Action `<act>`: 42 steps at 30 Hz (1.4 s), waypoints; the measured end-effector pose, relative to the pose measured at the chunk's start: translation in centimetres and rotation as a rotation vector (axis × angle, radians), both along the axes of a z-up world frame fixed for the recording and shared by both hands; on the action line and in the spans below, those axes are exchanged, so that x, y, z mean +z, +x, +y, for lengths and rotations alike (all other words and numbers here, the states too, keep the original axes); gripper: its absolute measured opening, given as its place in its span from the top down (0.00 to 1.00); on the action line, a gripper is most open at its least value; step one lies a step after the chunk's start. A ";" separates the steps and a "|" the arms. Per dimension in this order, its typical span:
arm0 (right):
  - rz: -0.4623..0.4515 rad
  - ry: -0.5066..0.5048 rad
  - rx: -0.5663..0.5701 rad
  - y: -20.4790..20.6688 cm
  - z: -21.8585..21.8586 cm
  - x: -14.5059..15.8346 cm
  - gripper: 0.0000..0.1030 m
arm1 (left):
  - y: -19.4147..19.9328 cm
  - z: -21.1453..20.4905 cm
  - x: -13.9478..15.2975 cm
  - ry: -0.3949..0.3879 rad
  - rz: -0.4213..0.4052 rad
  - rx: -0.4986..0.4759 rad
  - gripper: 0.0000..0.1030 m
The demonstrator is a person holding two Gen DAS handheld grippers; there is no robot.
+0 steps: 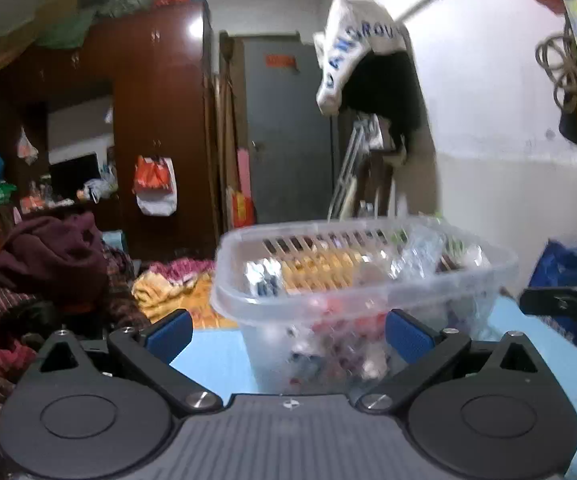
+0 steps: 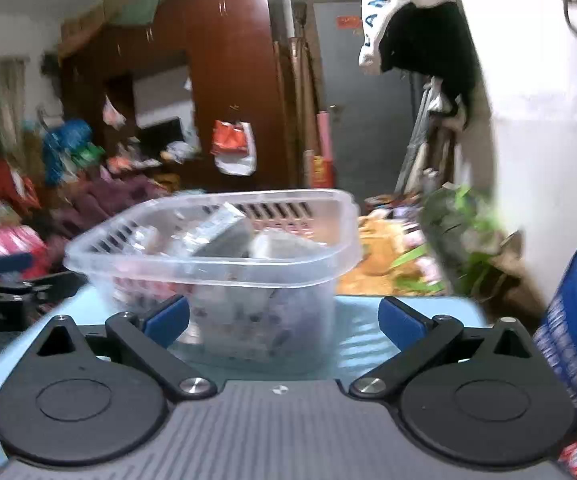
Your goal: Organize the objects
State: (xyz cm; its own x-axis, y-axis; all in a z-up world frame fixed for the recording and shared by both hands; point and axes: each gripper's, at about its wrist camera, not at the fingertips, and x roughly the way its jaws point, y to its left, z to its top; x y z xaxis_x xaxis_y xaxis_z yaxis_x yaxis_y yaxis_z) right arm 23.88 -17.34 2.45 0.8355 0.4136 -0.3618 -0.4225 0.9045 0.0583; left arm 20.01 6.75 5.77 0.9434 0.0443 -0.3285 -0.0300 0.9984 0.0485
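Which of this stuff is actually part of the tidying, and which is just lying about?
Job:
clear basket holding packets
left gripper, open
right gripper, open
blue table

Lying about:
wardrobe
clothes pile
blue bag
hanging white cloth

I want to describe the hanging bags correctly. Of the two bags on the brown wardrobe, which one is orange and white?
The larger bag on the wardrobe door front is orange and white; the smaller bag hangs further left, by the open shelf.

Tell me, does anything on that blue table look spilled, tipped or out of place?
Nothing stands out. The clear basket sits upright on the blue table, its blurred packets inside the rim. Both grippers, left and right, are open and empty. The room behind is cluttered.
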 end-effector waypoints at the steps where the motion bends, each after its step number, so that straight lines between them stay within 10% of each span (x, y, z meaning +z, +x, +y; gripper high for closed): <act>1: -0.002 -0.007 -0.001 -0.1 0.1 0.0 0.00 | 0.3 -0.2 0.0 -0.010 0.021 -0.011 0.00; 42: 0.033 0.011 -0.004 -1.4 0.9 -0.9 0.00 | 0.4 -0.9 -1.2 -0.053 0.106 -0.001 0.00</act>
